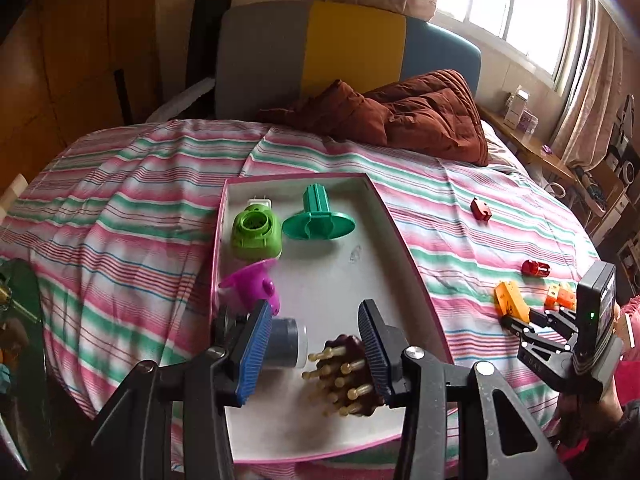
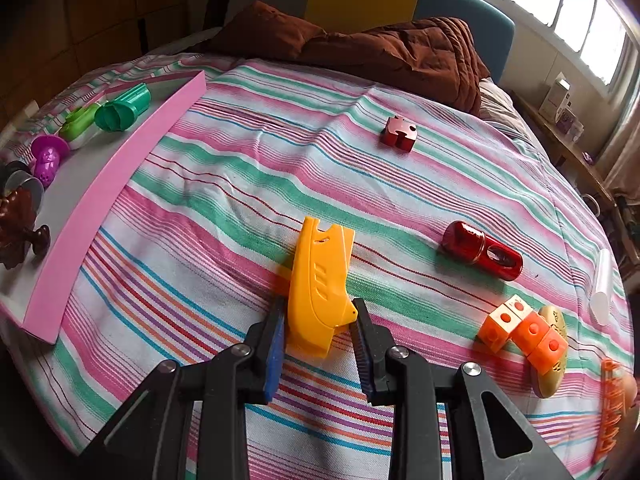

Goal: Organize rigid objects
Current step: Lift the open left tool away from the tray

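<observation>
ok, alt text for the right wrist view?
The right gripper straddles a yellow plastic piece on a striped bedspread, jaws either side, not clearly clamped. Red toys, orange blocks and a pink tray of sorted items lie around it.

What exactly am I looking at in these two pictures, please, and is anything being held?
There is no robot: a person holds two-finger tongs in each hand, each with a camera looking along its fingers. The left view shows the left tongs open above a pink-rimmed tray, over a brown bristled brush head, gripping nothing. The right view shows the right tongs open around a yellow plastic piece on the striped bedspread, not yet closed. A red cylinder and orange blocks lie nearby.
</observation>
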Tool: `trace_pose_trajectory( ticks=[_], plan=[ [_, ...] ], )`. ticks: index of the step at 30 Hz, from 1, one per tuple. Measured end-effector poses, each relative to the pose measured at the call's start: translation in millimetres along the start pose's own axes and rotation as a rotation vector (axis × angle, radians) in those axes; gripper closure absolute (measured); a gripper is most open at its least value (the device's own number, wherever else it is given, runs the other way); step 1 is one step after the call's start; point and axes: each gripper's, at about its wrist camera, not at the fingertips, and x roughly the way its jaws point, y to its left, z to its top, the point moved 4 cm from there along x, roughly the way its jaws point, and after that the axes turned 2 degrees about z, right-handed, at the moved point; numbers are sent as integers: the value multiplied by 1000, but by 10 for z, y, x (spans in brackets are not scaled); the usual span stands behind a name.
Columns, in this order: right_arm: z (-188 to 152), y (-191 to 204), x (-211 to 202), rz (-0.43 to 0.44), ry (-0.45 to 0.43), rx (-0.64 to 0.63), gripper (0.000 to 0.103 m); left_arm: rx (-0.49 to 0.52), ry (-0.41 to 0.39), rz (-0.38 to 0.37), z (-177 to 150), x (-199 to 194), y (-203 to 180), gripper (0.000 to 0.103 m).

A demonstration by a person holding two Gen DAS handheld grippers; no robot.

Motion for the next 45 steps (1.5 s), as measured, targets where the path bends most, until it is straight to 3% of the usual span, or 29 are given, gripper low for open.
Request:
trace_pose_trajectory(
  ticks=[11, 22, 40, 45],
  plan=[
    [-3, -1, 2, -4, -3, -3, 72, 3, 9, 19, -115, -51, 37, 58],
    [-5, 2, 1, -7, -12, 13, 73, 34, -25, 84, -207, -160, 133, 58],
    [25, -2, -17, -6, 39, 82, 73, -2, -42, 77, -362, -265, 381, 58],
    [86, 90, -67, 46, 44, 112, 73, -16, -42, 75, -420, -278, 447, 58]
  ],
)
